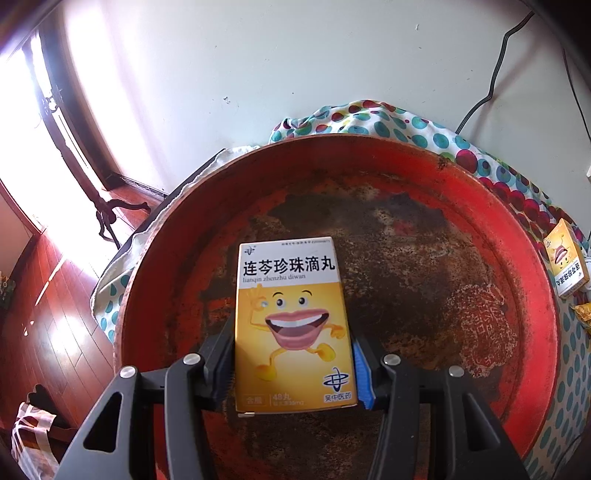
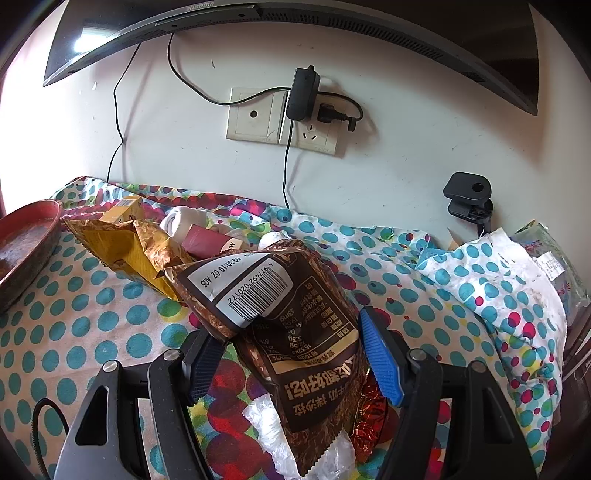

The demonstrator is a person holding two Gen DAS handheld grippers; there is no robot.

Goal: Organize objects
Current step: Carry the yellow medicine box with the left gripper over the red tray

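My left gripper (image 1: 293, 363) is shut on a yellow and white medicine box (image 1: 291, 325) with a cartoon mouth, held over the worn red round tray (image 1: 524, 266). A second, like box (image 1: 565, 258) lies on the dotted cloth right of the tray. My right gripper (image 2: 291, 354) has a brown snack packet (image 2: 280, 332) between its fingers; the jaws stand wide around it, and whether they pinch it is unclear. The tray's rim (image 2: 26, 229) shows at the far left of the right wrist view.
On the dotted cloth (image 2: 92, 314) lie a gold snack bag (image 2: 122, 247), a yellow box (image 2: 125, 208), a maroon tube (image 2: 210, 238), a white roll (image 2: 177, 221) and clear plastic wrap (image 2: 273, 424). A wall socket with a plugged charger (image 2: 303, 96) and a monitor (image 2: 258, 22) are behind. A black clamp (image 2: 467, 195) stands right.
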